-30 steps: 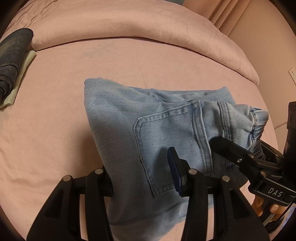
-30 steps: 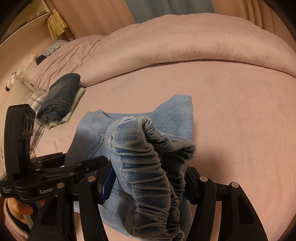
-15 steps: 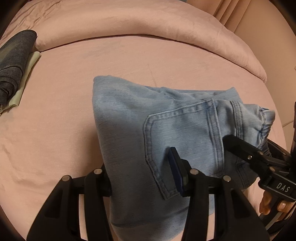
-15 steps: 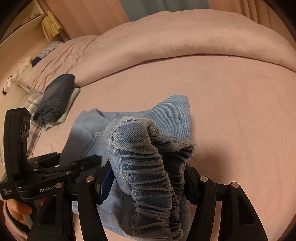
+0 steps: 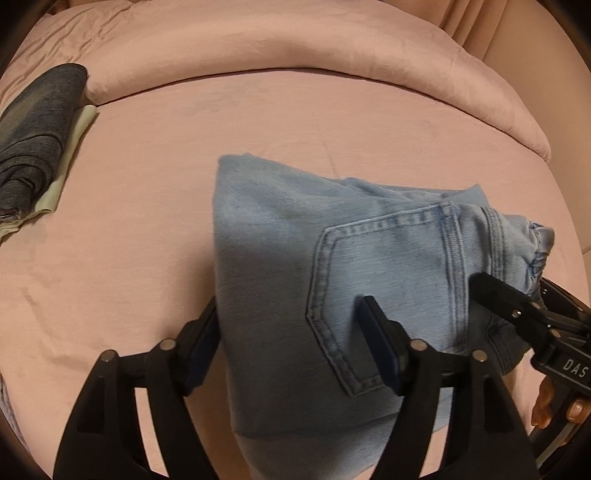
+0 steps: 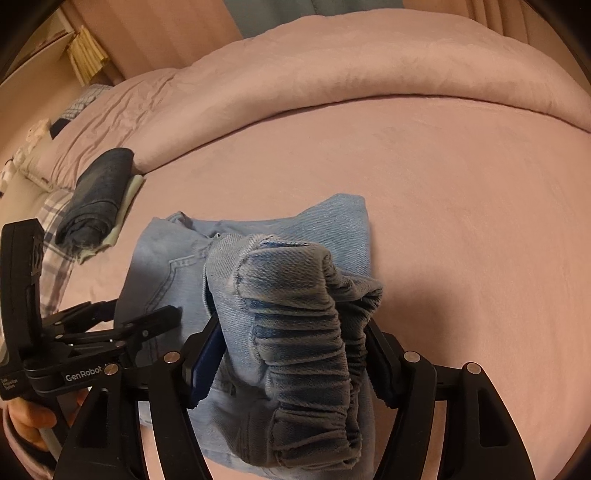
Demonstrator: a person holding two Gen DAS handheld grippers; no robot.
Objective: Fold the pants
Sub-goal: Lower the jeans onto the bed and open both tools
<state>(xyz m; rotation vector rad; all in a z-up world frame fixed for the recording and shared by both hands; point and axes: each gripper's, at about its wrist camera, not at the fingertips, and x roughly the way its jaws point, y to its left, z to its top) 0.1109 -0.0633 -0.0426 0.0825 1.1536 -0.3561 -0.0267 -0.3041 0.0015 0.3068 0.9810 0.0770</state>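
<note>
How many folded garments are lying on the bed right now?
3: the light blue jeans in the middle; the dark jeans at the far left, stacked on a pale green garment. More may lie beneath that stack.

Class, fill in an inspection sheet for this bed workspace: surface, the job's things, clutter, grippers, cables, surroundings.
Surface: pink bedspread, lightly creased.
Job's things: light blue jeans, folded into a bundle, back pocket up, elastic waistband bunched at the right end.
Clutter: folded dark jeans on a pale green cloth, far left.
Grippers: left gripper opening, jeans between its jaws; right gripper opening, straddling the waistband.
Cables: nothing seen.
Surroundings: rolled-back pink duvet, curtains, plaid bedding.
</note>
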